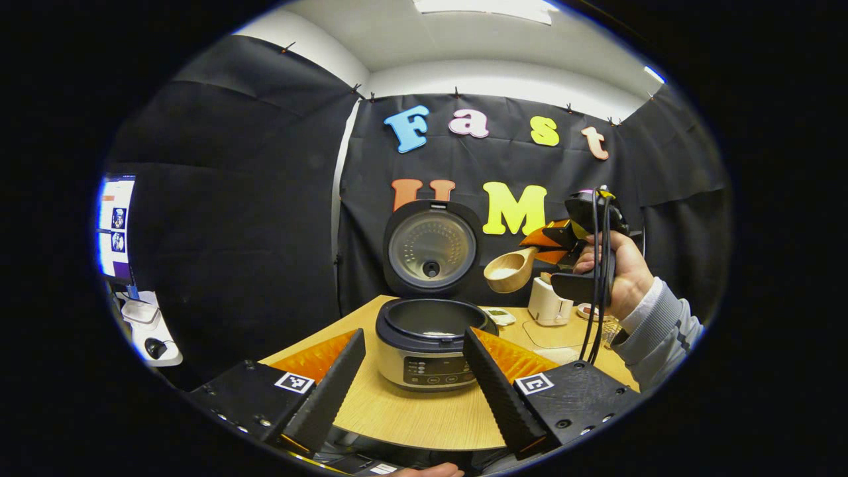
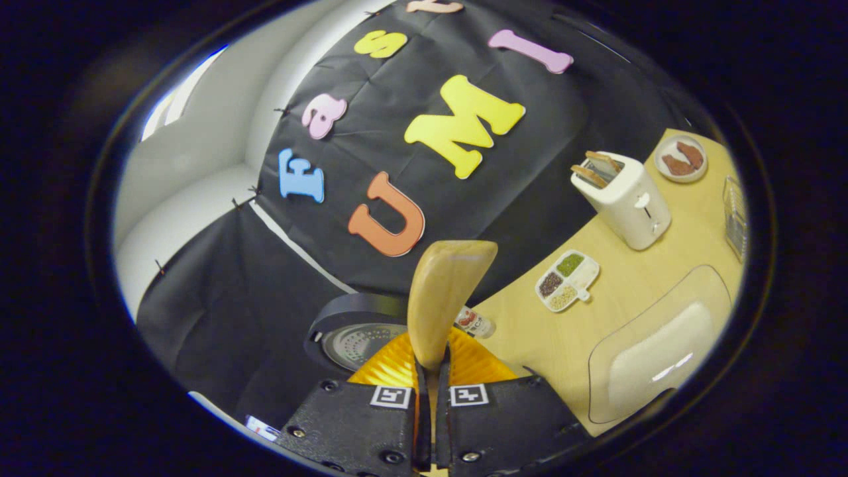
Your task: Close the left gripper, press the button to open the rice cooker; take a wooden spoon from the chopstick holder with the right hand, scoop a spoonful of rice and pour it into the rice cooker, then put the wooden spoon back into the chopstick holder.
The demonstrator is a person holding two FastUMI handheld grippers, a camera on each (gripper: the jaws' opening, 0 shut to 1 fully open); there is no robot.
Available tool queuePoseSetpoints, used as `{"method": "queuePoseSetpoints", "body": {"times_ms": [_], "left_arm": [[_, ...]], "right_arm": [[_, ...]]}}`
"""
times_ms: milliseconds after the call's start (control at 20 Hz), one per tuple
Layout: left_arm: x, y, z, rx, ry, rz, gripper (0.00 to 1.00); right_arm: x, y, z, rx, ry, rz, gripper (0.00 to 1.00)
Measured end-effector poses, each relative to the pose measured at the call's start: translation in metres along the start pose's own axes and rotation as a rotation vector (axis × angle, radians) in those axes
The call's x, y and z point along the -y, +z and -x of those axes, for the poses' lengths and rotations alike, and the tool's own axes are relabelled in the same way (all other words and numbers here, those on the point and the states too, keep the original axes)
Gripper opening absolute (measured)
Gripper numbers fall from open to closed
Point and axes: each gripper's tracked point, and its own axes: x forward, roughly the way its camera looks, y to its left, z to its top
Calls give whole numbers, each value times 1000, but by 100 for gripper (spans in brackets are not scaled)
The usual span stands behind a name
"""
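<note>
The rice cooker (image 1: pixel 430 344) stands open on the wooden table (image 1: pixel 411 414), its lid (image 1: pixel 432 248) upright behind the dark pot. A little pale rice lies at the pot's bottom. My left gripper (image 1: pixel 414 391) is open, low in front of the cooker, with nothing between its fingers. In the left gripper view a hand holds my right gripper (image 1: pixel 563 242) up to the right of the lid. It grips the handle of the wooden spoon (image 1: pixel 510 270), whose bowl points toward the cooker. In the right gripper view my right gripper (image 2: pixel 429 371) is shut on the spoon (image 2: pixel 444 291), above the cooker lid (image 2: pixel 358 341).
A white toaster (image 2: pixel 623 199) with bread stands at the back of the table. Near it are a divided dish of grains (image 2: pixel 566 278), a small jar (image 2: pixel 474 322), a plate of food (image 2: pixel 681 159) and a wire rack (image 2: pixel 735 218). A monitor (image 1: pixel 116 225) glows at far left.
</note>
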Motion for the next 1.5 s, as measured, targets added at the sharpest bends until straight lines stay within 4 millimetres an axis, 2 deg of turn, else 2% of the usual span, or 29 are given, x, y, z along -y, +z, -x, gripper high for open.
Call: {"method": "queuePoseSetpoints", "body": {"times_ms": [350,600,850,900,950,1000,1200,1400,1500], "left_arm": [[-18,-7,2,-8,21,18,95],[-16,-11,0,-16,7,8,95],[-16,-13,0,-16,2,2,95],[-17,-13,0,-17,4,3,95],[-16,-15,-1,-19,5,8,95],[-15,-16,-1,-24,-2,14,95],[-14,-19,0,-40,-15,5,95],[-14,-18,1,-36,-21,-23,95],[-13,-18,2,-39,-27,-23,95]], "right_arm": [[-44,-11,-31,48,-14,446,8],[-65,-30,-43,96,-23,745,8],[-85,-47,-40,139,12,972,8],[-88,-52,-40,144,20,1012,13],[-92,-56,-40,149,31,1049,13],[-97,-59,-39,157,42,1086,8],[-112,-76,-33,171,92,1232,9],[-118,-79,-23,199,106,1322,10],[-111,-77,-18,177,100,1300,7]]}}
